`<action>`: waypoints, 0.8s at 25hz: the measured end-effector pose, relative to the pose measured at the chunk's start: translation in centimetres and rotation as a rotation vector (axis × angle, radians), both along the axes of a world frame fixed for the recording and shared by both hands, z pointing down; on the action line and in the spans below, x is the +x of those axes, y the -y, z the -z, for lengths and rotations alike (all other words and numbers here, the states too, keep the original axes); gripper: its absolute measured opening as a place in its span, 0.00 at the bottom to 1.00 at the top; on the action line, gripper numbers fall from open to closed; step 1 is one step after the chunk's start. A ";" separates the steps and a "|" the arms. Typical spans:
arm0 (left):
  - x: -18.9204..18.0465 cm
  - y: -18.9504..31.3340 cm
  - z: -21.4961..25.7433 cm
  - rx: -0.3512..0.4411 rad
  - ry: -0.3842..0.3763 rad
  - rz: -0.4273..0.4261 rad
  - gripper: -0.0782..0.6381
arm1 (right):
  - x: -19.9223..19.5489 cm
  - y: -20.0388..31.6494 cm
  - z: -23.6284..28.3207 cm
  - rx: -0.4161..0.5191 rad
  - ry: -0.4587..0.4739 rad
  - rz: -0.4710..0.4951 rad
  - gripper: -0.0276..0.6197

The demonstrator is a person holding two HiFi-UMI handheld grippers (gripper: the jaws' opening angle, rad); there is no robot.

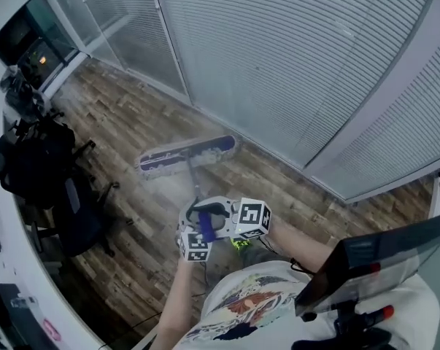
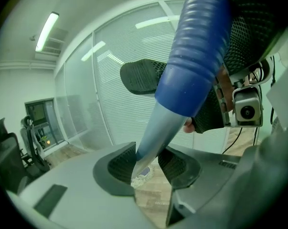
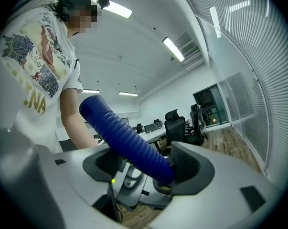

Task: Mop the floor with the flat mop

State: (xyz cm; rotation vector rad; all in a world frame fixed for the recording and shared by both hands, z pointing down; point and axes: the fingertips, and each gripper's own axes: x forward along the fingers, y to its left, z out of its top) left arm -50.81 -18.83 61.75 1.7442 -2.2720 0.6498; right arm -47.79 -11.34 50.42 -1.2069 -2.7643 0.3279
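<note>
the left gripper (image 2: 148,165) is closed on the bare metal shaft (image 2: 158,128) of the flat mop (image 1: 193,182), just below the blue ribbed grip (image 3: 129,144). the right gripper (image 3: 148,166) is clamped on that grip higher up. further out, the mop head (image 1: 187,155) lies flat on the wooden floor (image 1: 125,115), near the foot of the glass wall (image 1: 300,64) with its blinds.

this looks like the middle of a stroke. no wet track shows on the boards, so how much is mopped and how much is left cannot be told.

only the head view shows the whole mop head and the black office chairs (image 1: 44,166) to its left. the left gripper view catches only a glimpse of the mop head between its jaws. the right gripper view looks back at the person (image 3: 38,66) and distant desks, away from the mop head.
</note>
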 end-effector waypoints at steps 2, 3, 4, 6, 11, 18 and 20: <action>2.7 -2.3 -0.4 -0.002 -0.006 0.002 0.27 | 2.6 -2.2 -0.5 0.021 -0.006 0.005 0.49; 4.1 -3.8 -0.7 -0.006 -0.006 0.000 0.28 | 4.0 -3.7 -0.7 0.029 -0.008 0.007 0.49; 5.7 -5.3 -0.8 -0.007 -0.007 -0.004 0.27 | 5.4 -5.2 -1.0 0.033 -0.010 0.006 0.49; 8.6 -8.5 -1.0 0.000 -0.012 -0.009 0.27 | 8.3 -8.5 -1.2 0.032 -0.012 -0.005 0.49; 16.8 -15.3 -0.1 0.045 -0.051 -0.022 0.28 | 16.2 -15.4 -0.6 0.015 -0.012 -0.037 0.49; 28.7 -20.5 1.3 0.060 0.018 -0.050 0.31 | 27.9 -21.1 0.1 0.015 -0.034 -0.045 0.49; 31.9 -21.1 2.1 0.081 0.074 -0.056 0.30 | 31.1 -22.0 0.3 0.008 -0.033 -0.038 0.49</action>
